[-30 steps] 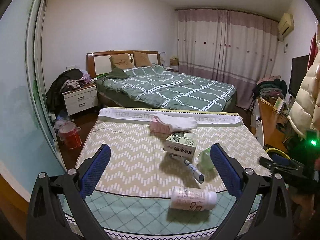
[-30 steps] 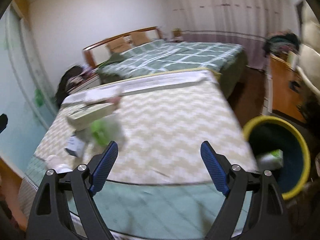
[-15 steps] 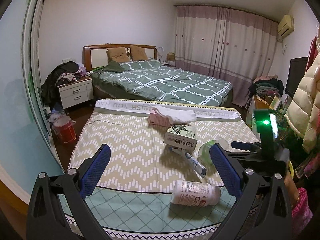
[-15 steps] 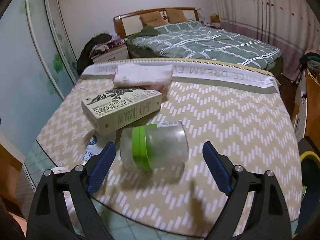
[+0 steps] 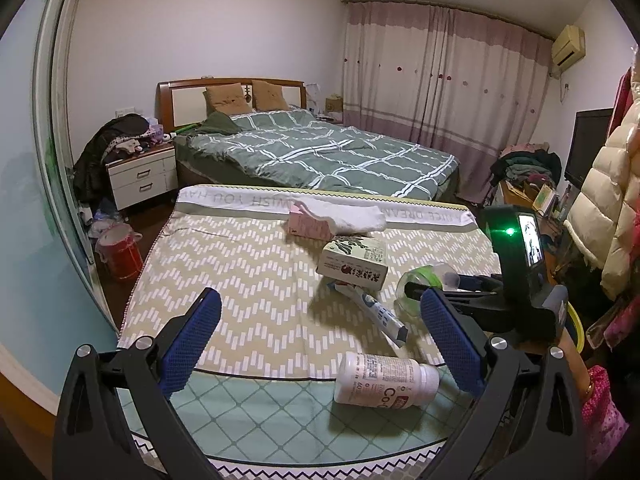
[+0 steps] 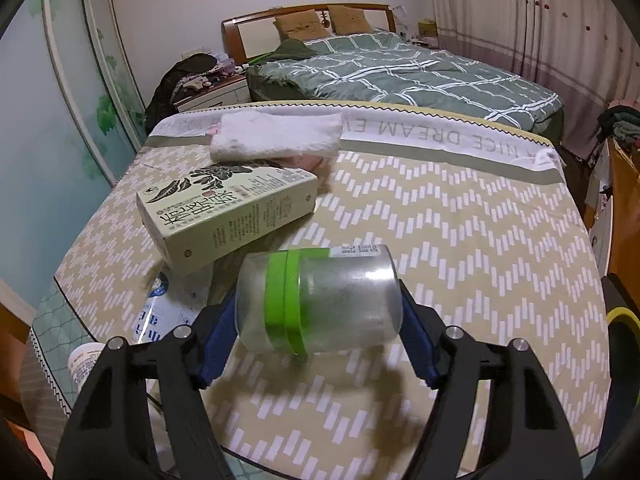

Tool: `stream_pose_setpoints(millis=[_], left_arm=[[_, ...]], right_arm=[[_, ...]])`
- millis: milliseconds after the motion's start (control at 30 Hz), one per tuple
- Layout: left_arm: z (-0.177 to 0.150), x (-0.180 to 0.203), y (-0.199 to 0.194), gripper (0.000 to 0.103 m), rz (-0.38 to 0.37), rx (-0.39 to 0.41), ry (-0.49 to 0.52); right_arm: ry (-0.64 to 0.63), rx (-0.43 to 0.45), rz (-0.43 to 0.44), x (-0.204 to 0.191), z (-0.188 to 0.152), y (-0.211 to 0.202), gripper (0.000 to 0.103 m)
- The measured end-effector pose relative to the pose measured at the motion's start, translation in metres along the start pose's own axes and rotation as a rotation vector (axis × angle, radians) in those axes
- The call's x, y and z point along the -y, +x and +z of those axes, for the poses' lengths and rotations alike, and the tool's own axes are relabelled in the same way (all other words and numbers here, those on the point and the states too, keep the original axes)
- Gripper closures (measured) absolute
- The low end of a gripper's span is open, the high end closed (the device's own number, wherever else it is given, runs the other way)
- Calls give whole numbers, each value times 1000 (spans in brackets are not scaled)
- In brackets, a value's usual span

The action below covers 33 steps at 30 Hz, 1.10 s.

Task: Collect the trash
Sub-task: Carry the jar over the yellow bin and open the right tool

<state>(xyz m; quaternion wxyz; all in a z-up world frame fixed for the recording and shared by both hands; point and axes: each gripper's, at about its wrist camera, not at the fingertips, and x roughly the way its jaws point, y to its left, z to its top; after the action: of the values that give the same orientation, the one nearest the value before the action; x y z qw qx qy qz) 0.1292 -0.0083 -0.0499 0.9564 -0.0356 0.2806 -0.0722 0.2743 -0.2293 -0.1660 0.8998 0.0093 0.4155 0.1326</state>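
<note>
A clear plastic jar [image 6: 320, 300] with a green band lies on its side on the zigzag-patterned table [image 6: 480, 248]. My right gripper [image 6: 318, 320] has the jar between its blue pads; the jaws are closing and the pads meet both ends of the jar. The left wrist view shows the same jar [image 5: 420, 280] with the right gripper's fingers [image 5: 460, 280] at it. My left gripper [image 5: 320, 304] stands open and empty over the table's near edge. In front of it lie a white bottle [image 5: 384, 378] and a toothpaste tube [image 5: 376, 314].
A pale green box [image 6: 228, 212] lies just left of the jar, and a white towel [image 6: 276, 136] rests on a pink box [image 5: 308, 230] behind it. A yellow-rimmed bin [image 6: 622, 314] stands off the table's right side. A bed fills the background.
My right gripper swung left from the yellow-rimmed bin to the jar, came down around it, and its jaws narrowed onto it. The left gripper has hardly shifted.
</note>
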Motion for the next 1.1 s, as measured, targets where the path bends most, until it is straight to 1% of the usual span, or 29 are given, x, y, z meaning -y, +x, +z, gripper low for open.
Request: stream_pose_setpoints(millis=[133, 300, 433, 567, 700, 767, 867, 1000, 1100], left_arm=[[-1, 4, 2, 5, -8, -7, 11], [-3, 11, 8, 5, -20, -21, 23], [-5, 16, 13, 5, -27, -34, 30], [-7, 23, 17, 5, -38, -45, 37], [-9, 33, 23, 5, -53, -64, 55], [-11, 38, 26, 5, -60, -72, 63], [-14, 47, 31, 5, -71, -84, 78], [-15, 58, 33, 5, -81, -93, 100], [-14, 62, 34, 5, -84, -97, 110]], right_arm=[[24, 16, -20, 7, -5, -13, 35], [91, 65, -86, 33, -20, -41, 35], [177, 107, -188, 71, -41, -67, 35], [292, 139, -304, 121, -67, -96, 35], [404, 155, -415, 170, -89, -122, 35], [454, 163, -456, 190, -97, -130, 35], [509, 171, -497, 213, -104, -137, 35], [544, 169, -543, 227, -110, -134, 35], [575, 170, -539, 232, -112, -133, 35]])
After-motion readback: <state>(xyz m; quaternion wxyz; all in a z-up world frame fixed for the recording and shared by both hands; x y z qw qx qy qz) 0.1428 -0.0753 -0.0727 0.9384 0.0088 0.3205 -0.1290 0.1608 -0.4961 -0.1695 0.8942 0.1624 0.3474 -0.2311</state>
